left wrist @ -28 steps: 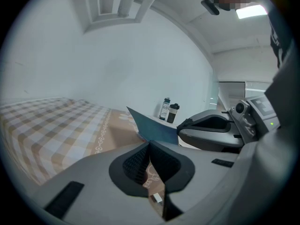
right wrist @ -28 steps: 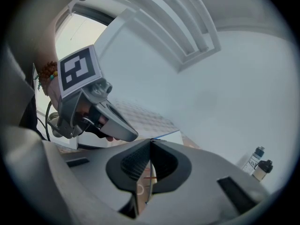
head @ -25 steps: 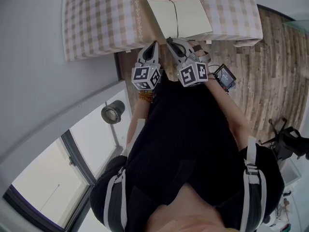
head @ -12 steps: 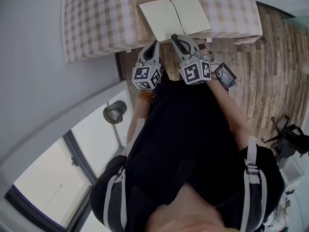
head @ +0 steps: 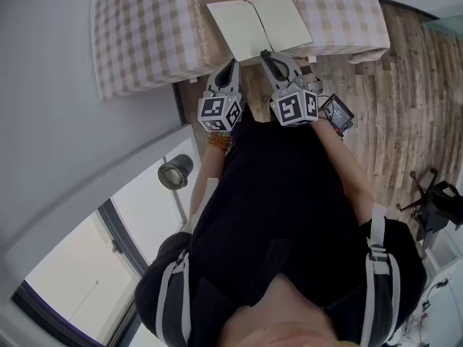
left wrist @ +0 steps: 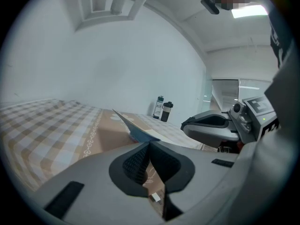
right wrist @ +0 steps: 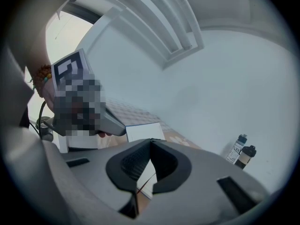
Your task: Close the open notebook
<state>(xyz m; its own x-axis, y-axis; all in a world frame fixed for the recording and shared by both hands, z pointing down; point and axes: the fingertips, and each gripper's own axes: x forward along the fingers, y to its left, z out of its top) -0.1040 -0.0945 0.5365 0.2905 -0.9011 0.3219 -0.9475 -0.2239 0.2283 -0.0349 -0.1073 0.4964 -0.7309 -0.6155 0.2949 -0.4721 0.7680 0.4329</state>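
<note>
Cream pages of the notebook (head: 260, 24) lay open and flat at top centre of the frame, on the checked cloth (head: 145, 35). The left gripper (head: 230, 65) and right gripper (head: 265, 53) both had jaws pinched together w/ nothing between; left tip sat just short of the book's near edge, right tip at that edge, contact unclear, so this read as the approach step. Next move prob. needs a closed tip slid under one outer page edge, then lifted and swung over the spine w/o dragging the book.
</note>
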